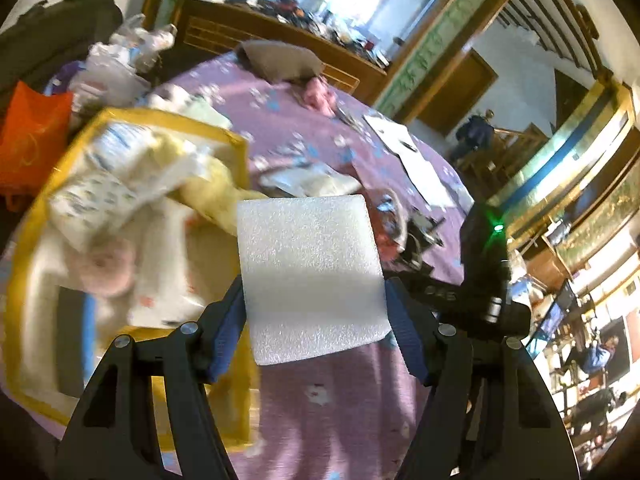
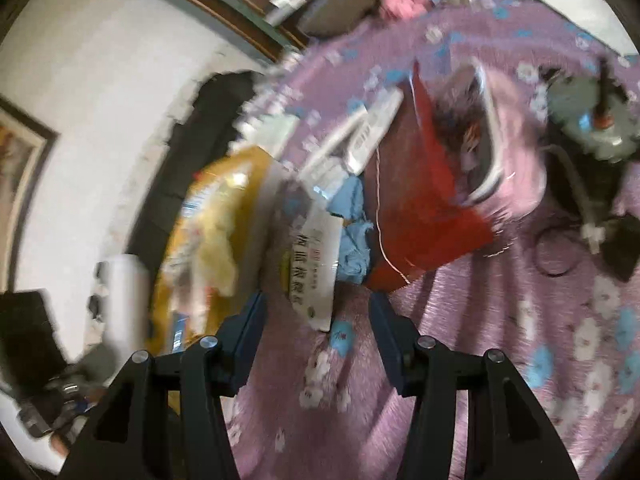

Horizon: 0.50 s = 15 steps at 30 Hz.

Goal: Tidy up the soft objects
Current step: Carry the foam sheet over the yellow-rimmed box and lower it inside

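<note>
My left gripper (image 1: pixel 316 300) is shut on a white foam block (image 1: pixel 310 272) and holds it above the purple flowered bedspread (image 1: pixel 344 400), just right of a yellow-rimmed box (image 1: pixel 48 208). The box holds several soft items, among them a yellow cloth (image 1: pixel 216 196) and a pink plush (image 1: pixel 108 268). My right gripper (image 2: pixel 316 312) is open and empty over the bedspread (image 2: pixel 500 340). Just beyond its fingertips lie a printed white packet (image 2: pixel 316 268), a blue cloth (image 2: pixel 352 236) and a red bag (image 2: pixel 424 200). The yellow box (image 2: pixel 208 232) shows blurred at its left.
An orange bag (image 1: pixel 32 140) and plastic bags (image 1: pixel 120 56) sit beyond the box. A grey pillow (image 1: pixel 280 60), a pink soft item (image 1: pixel 318 94) and white papers (image 1: pixel 416 160) lie far on the bed. A grey device with cables (image 2: pixel 588 128) lies at the right.
</note>
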Motion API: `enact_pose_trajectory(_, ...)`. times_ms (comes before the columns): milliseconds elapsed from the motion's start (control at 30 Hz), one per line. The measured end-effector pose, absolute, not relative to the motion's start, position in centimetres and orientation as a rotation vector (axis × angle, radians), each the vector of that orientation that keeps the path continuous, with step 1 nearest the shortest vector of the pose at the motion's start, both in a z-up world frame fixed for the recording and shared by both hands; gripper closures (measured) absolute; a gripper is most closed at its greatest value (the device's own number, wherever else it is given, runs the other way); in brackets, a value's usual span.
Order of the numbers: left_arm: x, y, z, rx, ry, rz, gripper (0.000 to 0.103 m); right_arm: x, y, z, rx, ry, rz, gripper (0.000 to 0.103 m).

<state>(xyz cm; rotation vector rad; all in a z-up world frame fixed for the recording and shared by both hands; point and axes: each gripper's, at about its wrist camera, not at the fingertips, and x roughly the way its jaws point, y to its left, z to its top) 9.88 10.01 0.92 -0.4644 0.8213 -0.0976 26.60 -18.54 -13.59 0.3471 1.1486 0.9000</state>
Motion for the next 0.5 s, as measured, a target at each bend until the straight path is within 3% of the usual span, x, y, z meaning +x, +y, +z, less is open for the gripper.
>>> enact_pose_trajectory(167, 8.8, 13.0, 0.6, -0.499, 0.794, -0.059, 0.035, 26.6, -16.7, -14.5, 0.353, 1.169, 0.825, 0.052)
enact_pose_trajectory(267, 8.4, 14.2, 0.1, -0.52, 0.799, -0.046, 0.035, 26.2, -16.0, -14.2, 0.334, 1.139, 0.762, 0.057)
enact_pose_trajectory(333, 8.2, 14.9, 0.0, -0.526, 0.799, -0.045, 0.035, 26.3, -15.8, -14.4, 0.362, 1.15, 0.77, 0.068)
enact_pose_trajectory(500, 7.5, 15.8, -0.4, -0.545, 0.797, -0.033, 0.035, 25.7, -16.2, -14.5, 0.406, 1.146, 0.751, 0.074)
